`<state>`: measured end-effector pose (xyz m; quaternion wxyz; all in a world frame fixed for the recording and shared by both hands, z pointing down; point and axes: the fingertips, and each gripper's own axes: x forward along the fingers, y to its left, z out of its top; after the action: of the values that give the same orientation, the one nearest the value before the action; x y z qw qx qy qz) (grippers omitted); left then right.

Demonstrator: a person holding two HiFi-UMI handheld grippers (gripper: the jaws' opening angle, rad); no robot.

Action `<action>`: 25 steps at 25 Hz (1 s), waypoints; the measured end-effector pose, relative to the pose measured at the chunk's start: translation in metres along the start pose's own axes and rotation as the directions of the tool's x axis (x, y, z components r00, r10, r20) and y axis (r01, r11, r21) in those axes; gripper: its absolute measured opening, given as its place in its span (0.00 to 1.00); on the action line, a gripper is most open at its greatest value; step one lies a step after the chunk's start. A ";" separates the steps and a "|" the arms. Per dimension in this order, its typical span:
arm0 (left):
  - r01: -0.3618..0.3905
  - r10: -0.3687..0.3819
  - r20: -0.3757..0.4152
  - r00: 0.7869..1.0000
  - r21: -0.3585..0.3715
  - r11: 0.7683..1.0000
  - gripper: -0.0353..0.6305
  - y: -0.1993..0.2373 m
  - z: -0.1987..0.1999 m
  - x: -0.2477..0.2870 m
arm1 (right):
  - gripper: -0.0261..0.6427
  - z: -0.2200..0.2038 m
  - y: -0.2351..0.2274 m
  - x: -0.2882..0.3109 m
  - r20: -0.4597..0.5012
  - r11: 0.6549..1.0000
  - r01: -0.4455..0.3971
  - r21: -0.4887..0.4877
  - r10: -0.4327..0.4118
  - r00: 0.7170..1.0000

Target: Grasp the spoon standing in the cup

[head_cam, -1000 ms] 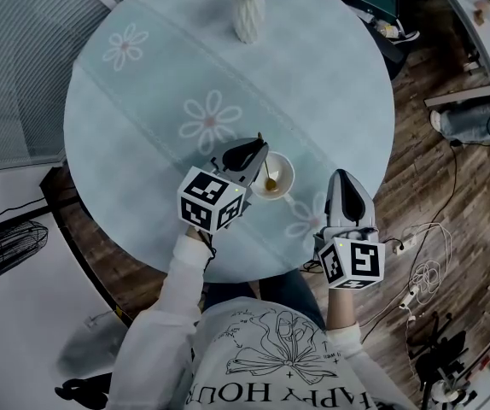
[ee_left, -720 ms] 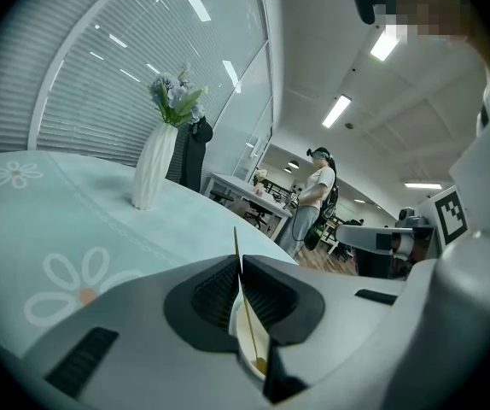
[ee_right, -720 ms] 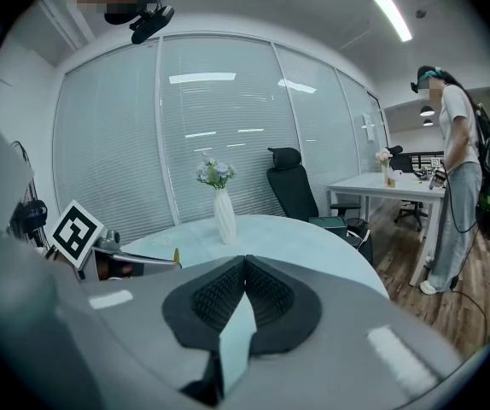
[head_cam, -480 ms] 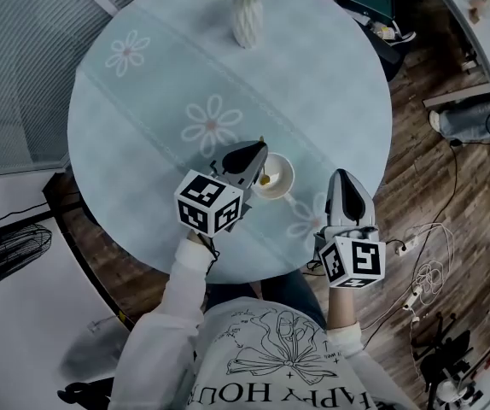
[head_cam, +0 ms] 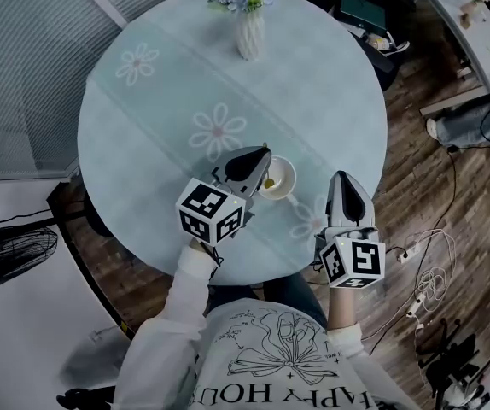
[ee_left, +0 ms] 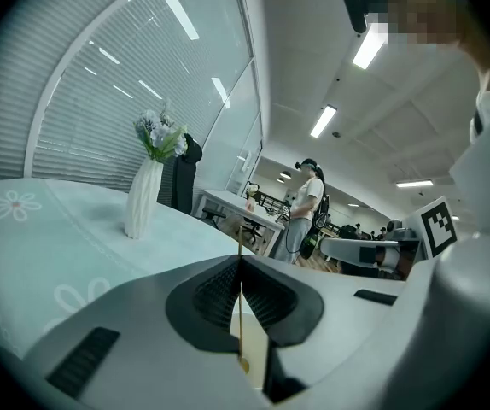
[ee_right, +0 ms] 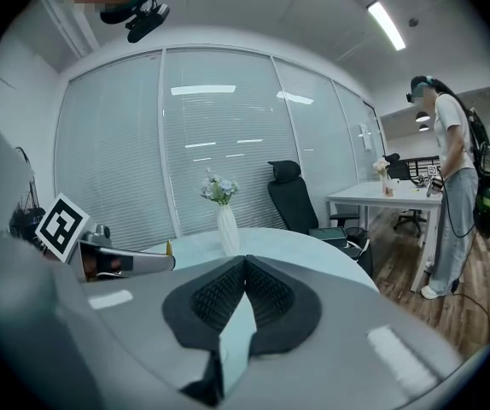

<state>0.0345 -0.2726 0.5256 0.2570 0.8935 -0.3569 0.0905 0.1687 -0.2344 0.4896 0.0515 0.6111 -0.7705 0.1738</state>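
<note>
The spoon (ee_left: 240,310) stood upright, its thin handle clamped between the closed jaws of the left gripper (ee_left: 240,261). Its bowl hung below the pads, over the opening of the cup (head_cam: 281,178). The cup sat just under that gripper's tips, slightly to their right. The right gripper (ee_right: 245,260), further right and apart from the cup, had its jaws together on nothing. A vase (ee_left: 142,202) of flowers stood well ahead of both grippers on the round table (head_cam: 142,135).

Cup (head_cam: 288,170) on table (head_cam: 155,101), before vase (head_cam: 249,38)
</note>
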 end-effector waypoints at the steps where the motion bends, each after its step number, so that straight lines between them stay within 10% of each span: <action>1: 0.000 0.000 0.006 1.000 0.007 1.000 0.07 -0.002 0.004 -0.003 | 0.06 0.003 0.002 -0.002 0.006 1.000 0.000 -0.001 0.000 1.000; 25: -0.012 -0.021 0.230 0.973 0.142 0.990 0.07 -0.060 0.094 -0.087 | 0.06 0.076 0.048 -0.054 0.181 0.997 0.033 -0.072 -0.019 0.983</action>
<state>0.0104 -0.2336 0.3918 0.1494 0.9149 -0.3750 0.0105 0.1459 -0.2004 0.3934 0.0068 0.6321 -0.7698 0.0880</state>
